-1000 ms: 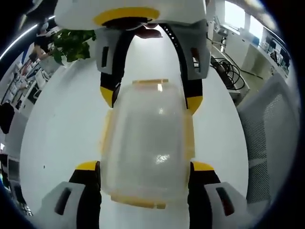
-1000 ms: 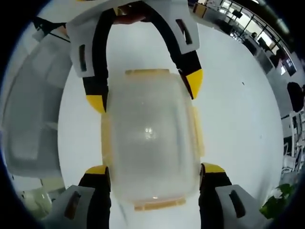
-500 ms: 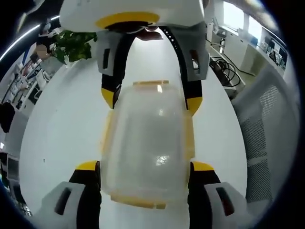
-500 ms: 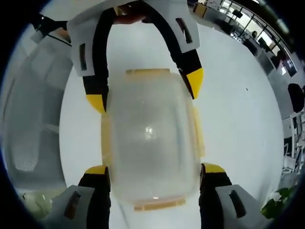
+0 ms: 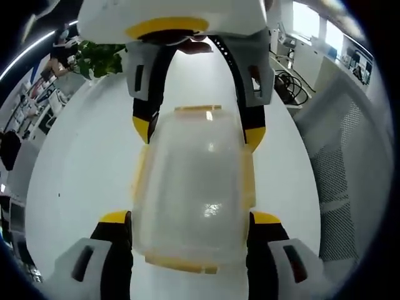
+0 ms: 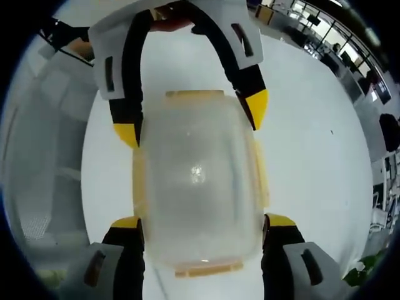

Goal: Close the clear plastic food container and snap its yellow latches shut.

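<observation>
A clear plastic food container (image 5: 194,187) with its lid on lies lengthwise over the white table (image 5: 81,162). Yellow latches show at its far end (image 5: 197,110), its near end (image 5: 181,265) and along both long sides. My left gripper (image 5: 190,219) is shut on the near end, one jaw pressed against each side. The right gripper (image 5: 197,131) comes in from the top and clamps the far end the same way. In the right gripper view the container (image 6: 197,181) sits between my right gripper (image 6: 203,222) below and the left gripper (image 6: 190,119) above.
A potted plant (image 5: 100,56) stands at the table's far left. A grey mesh chair (image 5: 350,156) is at the right, and cables (image 5: 290,81) lie on a desk behind it. The chair (image 6: 44,156) also shows in the right gripper view, with office desks beyond the table.
The container and both grippers keep their places in both views. Only the background has slid a little, so the cameras have swung together with the container.
</observation>
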Action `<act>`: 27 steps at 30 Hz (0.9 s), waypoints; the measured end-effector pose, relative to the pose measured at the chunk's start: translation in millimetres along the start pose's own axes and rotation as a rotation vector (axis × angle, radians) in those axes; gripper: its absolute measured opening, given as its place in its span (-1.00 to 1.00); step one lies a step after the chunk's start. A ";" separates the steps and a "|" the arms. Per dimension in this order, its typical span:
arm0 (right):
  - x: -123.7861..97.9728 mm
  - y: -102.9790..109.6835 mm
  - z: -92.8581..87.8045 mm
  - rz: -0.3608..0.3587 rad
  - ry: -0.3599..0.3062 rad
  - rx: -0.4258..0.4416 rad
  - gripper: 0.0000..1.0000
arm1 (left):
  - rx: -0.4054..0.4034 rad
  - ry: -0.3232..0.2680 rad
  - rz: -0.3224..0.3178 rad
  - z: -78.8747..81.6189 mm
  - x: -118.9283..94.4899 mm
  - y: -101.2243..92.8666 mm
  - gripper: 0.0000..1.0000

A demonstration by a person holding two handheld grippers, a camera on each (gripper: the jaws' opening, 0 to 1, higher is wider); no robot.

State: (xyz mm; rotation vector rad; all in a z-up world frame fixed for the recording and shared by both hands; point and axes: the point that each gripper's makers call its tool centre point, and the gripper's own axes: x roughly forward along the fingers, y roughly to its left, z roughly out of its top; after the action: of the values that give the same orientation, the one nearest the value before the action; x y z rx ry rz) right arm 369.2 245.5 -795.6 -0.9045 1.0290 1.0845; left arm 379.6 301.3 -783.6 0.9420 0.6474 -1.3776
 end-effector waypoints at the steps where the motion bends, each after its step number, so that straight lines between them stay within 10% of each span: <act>1: 0.7 0.5 2.1 0.001 -0.002 -0.001 0.55 | 0.000 0.001 0.000 -2.0 -1.1 0.0 0.49; 27: 17.0 9.5 62.7 0.021 -0.021 -0.066 0.56 | -0.048 0.020 0.031 -55.2 -33.3 -0.3 0.49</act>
State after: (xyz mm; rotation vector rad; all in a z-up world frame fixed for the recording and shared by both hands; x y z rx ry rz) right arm 375.1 310.9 -795.2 -0.9356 0.9925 1.1492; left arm 383.0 365.7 -783.3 0.9244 0.6756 -1.3210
